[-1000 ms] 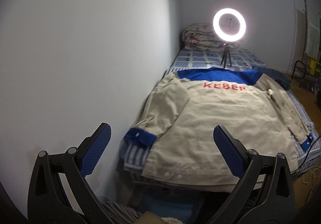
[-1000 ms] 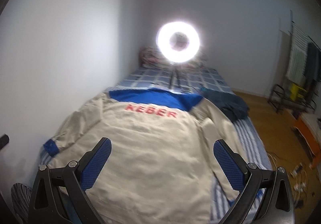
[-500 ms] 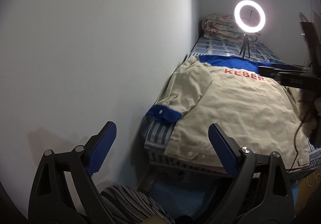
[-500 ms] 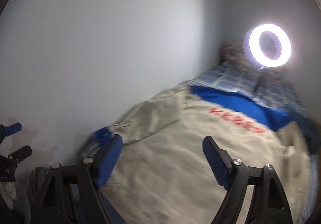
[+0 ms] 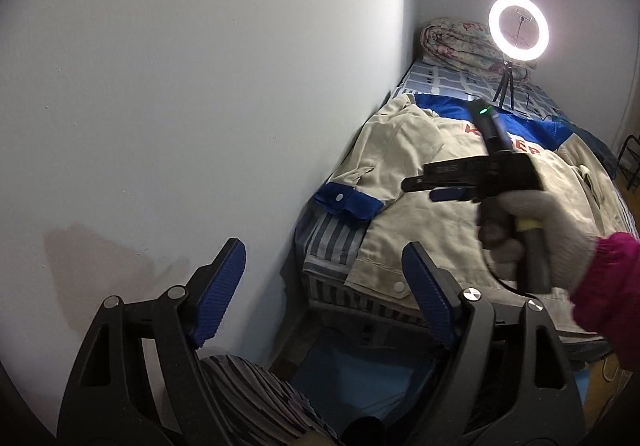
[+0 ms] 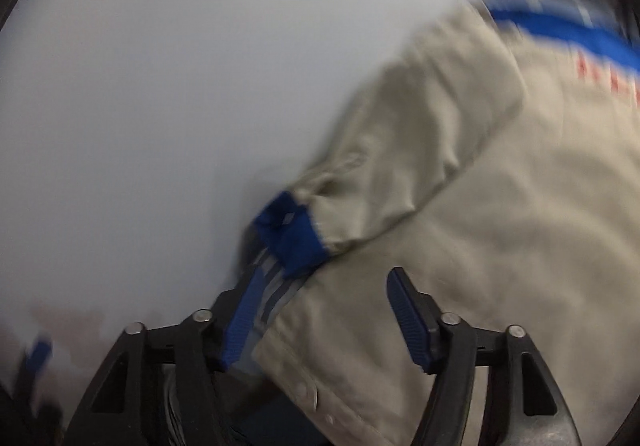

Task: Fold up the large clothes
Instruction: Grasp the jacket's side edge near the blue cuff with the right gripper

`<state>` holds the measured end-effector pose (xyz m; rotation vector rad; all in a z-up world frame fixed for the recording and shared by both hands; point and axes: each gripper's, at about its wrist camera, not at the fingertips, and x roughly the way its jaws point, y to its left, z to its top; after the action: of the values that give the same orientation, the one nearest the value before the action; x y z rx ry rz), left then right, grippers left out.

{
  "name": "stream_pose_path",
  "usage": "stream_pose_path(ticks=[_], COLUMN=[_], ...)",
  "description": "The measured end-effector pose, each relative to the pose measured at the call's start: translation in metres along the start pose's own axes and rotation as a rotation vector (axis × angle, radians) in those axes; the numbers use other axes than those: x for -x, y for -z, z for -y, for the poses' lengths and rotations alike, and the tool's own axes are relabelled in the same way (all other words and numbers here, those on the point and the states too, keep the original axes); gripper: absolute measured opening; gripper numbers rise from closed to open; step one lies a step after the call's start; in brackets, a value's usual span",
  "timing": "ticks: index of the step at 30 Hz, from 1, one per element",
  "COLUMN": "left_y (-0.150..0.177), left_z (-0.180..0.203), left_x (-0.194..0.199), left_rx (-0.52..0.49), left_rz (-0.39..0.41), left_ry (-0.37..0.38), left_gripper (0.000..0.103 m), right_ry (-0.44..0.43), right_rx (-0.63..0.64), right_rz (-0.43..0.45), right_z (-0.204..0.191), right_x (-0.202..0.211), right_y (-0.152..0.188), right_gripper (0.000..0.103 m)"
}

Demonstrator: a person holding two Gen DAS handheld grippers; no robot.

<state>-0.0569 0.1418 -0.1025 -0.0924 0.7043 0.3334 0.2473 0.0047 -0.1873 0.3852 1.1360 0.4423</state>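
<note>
**Mia:** What was the biggest thing there?

**Ben:** The bed (image 5: pixel 440 86), pushed up against the wall (image 5: pixel 200 106). A big tan jacket (image 5: pixel 432 222) lay spread flat on it, back side up, with red letters across the top. One sleeve lay along the wall side, and its blue cuff (image 5: pixel 347 203) was near the bed's edge. A ring light (image 5: pixel 519 27) stood at the far end, well away from the work.

**Mia:** And the grippers?

**Ben:** The right gripper (image 6: pixel 320 320) was low over the jacket's near corner, close to the cuff. It was held by a gloved hand (image 5: pixel 536 242). Its fingers had just been closing, but they were apart and pinched nothing yet. That picture was blurry. The left gripper (image 5: pixel 324 294) hung out past the end of the bed, over no cloth. Its fingers had been closing a little too, and they were wide apart and empty.

**Mia:** How should the sleeve fold go?

**Ben:** I think the right one should grab the cuff, not only the thin top layer. Then it should lift a little and lay the sleeve flat across the jacket's back. The left could press the body down so it would not slide.
</note>
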Motion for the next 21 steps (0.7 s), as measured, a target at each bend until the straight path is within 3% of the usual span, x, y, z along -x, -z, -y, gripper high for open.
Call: stream_pose_path(ticks=[8,11,13,14,15,21], left_y=[0.001,0.003,0.003,0.003,0.003,0.001], left_z=[-0.004,-0.003,-0.002,-0.002,-0.002,-0.002], left_x=[-0.010,-0.016,-0.020,-0.023,-0.024,-0.037], left_rx=[-0.006,-0.007,-0.005,-0.002,0.000,0.018], left_rz=[-0.018,-0.033,-0.040,-0.046,-0.050,-0.068], left_ry=[0.000,0.000,0.002,0.006,0.008,0.039], left_gripper=[0.082,0.078,0.077,0.076,0.073,0.069], right_ry=[-0.020,-0.014,-0.026,-0.034,-0.038,-0.087], right_rx=[-0.182,-0.191,-0.196,-0.191,-0.183,-0.100], right_rz=[0.002,-0.005,-0.006,-0.008,-0.003,0.063], right_z=[0.028,0.026,0.024,0.022,0.020,-0.003], right_x=[-0.053,-0.067,-0.072,-0.072,-0.070,-0.023], right_y=[-0.013,-0.015,-0.016,-0.016,-0.017,-0.015], right_gripper=[0.052,0.036,0.019,0.005,0.002,0.000])
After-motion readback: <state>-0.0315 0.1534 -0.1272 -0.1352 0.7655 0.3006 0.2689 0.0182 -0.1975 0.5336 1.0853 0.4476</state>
